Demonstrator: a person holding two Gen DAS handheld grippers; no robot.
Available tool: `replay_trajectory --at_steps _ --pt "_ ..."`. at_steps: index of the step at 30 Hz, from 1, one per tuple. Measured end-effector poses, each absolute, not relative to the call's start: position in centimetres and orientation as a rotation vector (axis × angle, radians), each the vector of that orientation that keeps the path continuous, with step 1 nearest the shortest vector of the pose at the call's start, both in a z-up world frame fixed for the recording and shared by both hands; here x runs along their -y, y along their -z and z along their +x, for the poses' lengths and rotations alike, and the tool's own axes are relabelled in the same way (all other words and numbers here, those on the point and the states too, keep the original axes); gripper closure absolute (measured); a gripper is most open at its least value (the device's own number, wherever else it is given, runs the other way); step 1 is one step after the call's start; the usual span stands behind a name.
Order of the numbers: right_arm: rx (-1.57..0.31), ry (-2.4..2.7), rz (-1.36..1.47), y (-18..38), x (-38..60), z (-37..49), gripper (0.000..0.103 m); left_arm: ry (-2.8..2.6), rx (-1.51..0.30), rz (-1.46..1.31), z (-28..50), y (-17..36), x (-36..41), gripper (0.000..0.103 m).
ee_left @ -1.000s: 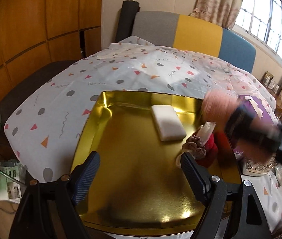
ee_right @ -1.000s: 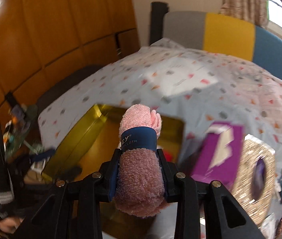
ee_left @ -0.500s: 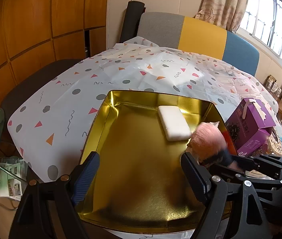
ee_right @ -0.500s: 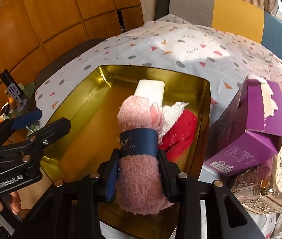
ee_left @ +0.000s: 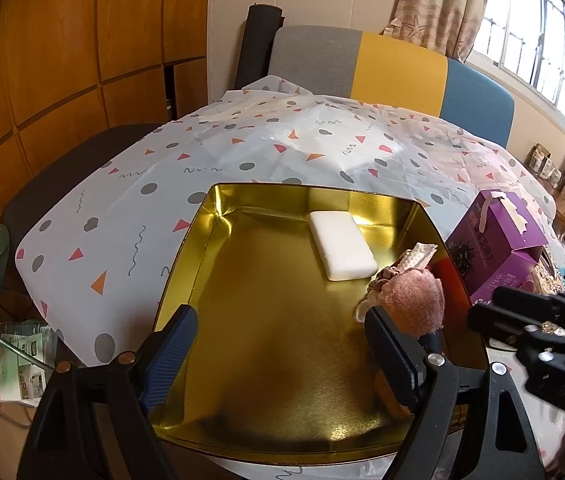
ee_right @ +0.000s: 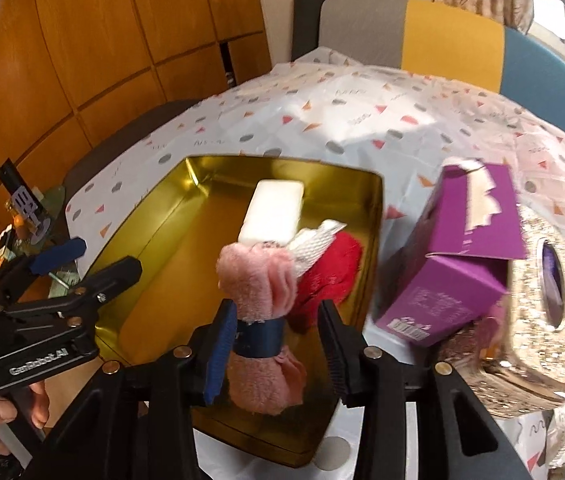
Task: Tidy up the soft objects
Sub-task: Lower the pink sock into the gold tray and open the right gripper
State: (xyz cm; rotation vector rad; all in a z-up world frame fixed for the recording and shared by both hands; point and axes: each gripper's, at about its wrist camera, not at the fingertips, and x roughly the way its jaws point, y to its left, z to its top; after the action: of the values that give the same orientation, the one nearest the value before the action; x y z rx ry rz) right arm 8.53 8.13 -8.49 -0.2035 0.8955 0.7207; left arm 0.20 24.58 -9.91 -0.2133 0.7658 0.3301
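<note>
A gold tin tray (ee_left: 242, 312) (ee_right: 154, 220) sits on the patterned tablecloth. In it lie a white sponge (ee_left: 342, 244) (ee_right: 274, 212), a red cloth with white mesh (ee_right: 330, 268) and a rolled pink towel with a blue band (ee_right: 262, 320) (ee_left: 414, 304) at the tray's right side. My right gripper (ee_right: 278, 344) is open, its jaws either side of the towel and apart from it. My left gripper (ee_left: 282, 356) is open and empty above the tray's near edge.
A purple box (ee_left: 498, 248) (ee_right: 462, 264) stands right of the tray, with a gold glitter tissue box (ee_right: 538, 304) beyond it. A striped chair back (ee_left: 382, 64) is behind the table. Wooden wall panels are on the left.
My right gripper carried the pink towel down into the tray beside the red cloth, then opened and let it go. The left gripper stayed over the tray.
</note>
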Motion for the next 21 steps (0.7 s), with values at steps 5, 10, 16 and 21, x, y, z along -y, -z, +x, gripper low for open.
replay_trajectory --at_steps 5,10,16,21 --pt "-0.847 -0.697 -0.198 7.2 -6.2 8.1 0.061 -0.318 -0.763 -0.197 0.3 9.7 -23.9 0.017" --pt "-0.819 -0.655 -0.174 6.3 -3.8 8.3 0.061 -0.302 -0.754 -0.177 0.2 9.4 -23.1 0.013" --pt "-0.799 -0.575 -0.12 5.5 0.4 9.2 0.061 -0.278 -0.742 -0.154 0.2 8.8 -22.0 0.013" --pt "-0.801 -0.467 -0.078 5.3 5.2 10.5 0.061 -0.25 -0.728 -0.133 0.3 8.2 -21.0 0.013"
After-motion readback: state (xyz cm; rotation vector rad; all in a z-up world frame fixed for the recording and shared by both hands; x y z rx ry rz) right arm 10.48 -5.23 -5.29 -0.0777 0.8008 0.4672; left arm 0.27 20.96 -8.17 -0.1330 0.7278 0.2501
